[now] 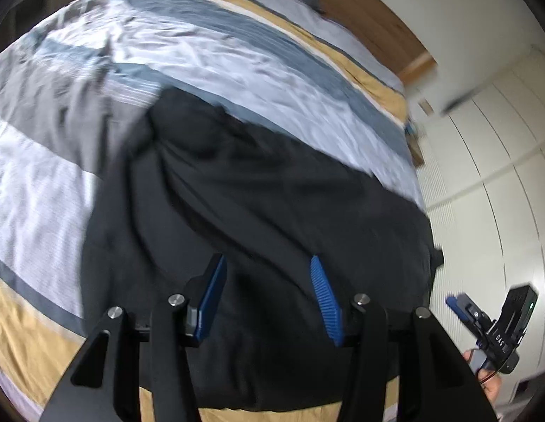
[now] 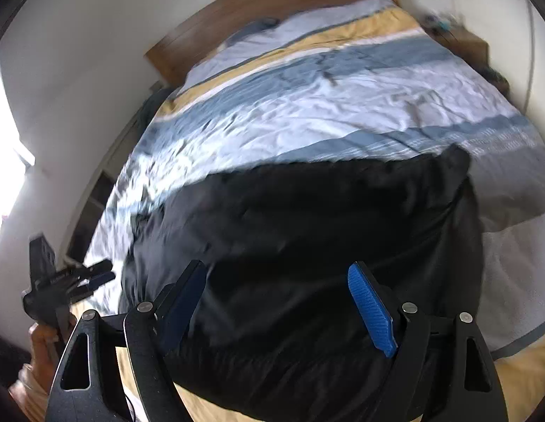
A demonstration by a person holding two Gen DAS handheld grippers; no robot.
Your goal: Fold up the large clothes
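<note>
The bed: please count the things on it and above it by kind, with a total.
Black garment: 1
Striped cover: 1
Grippers, left and right, both above the garment and holding nothing: 2
Total: 4

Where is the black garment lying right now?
The black garment lies on the striped bedspread near the bed's foot, in the lower middle of both wrist views, far from the wooden headboard.
</note>
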